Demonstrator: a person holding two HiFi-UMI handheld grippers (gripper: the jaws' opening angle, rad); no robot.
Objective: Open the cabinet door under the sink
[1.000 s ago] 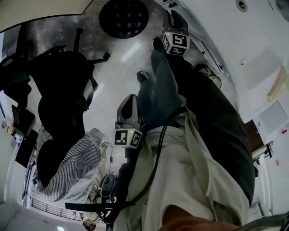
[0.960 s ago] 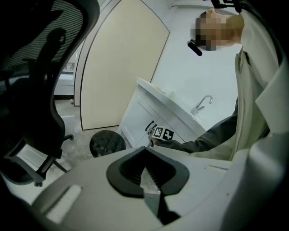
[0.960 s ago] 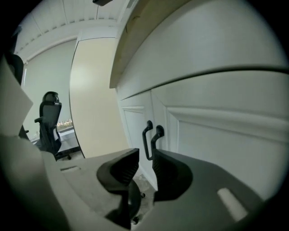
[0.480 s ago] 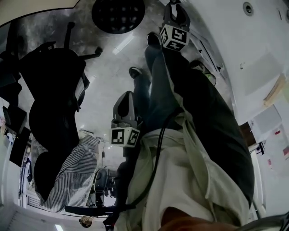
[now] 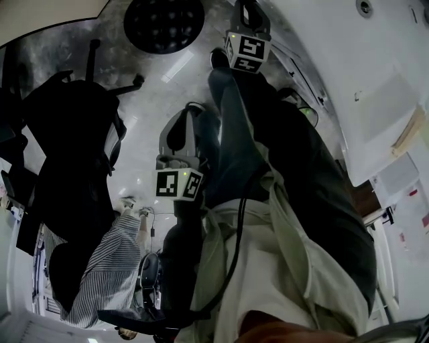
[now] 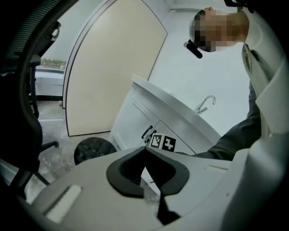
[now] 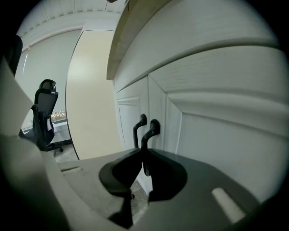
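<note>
The white sink cabinet [image 7: 198, 122] fills the right gripper view, with two black handles side by side where its doors meet. My right gripper [image 7: 143, 153] has just been closing, and its jaws now pinch the stem of the nearer handle [image 7: 151, 131]. The other handle [image 7: 139, 126] stands free to its left. In the head view the right gripper [image 5: 249, 8] is at the top against the cabinet [image 5: 322, 60]. My left gripper [image 5: 184, 117] hangs lower over the floor, shut and holding nothing. In its own view, the left gripper [image 6: 144, 151] faces the cabinet [image 6: 135, 117] from a distance.
A round black stool [image 5: 164, 23] stands on the floor left of the cabinet. A black office chair [image 5: 74, 134] is further left. A person in a striped shirt [image 5: 100, 275] is at the lower left. A faucet [image 6: 205, 103] rises above the counter.
My left gripper has moved forward, up the head view, toward the cabinet. The right gripper has crept a little closer to the cabinet front.
</note>
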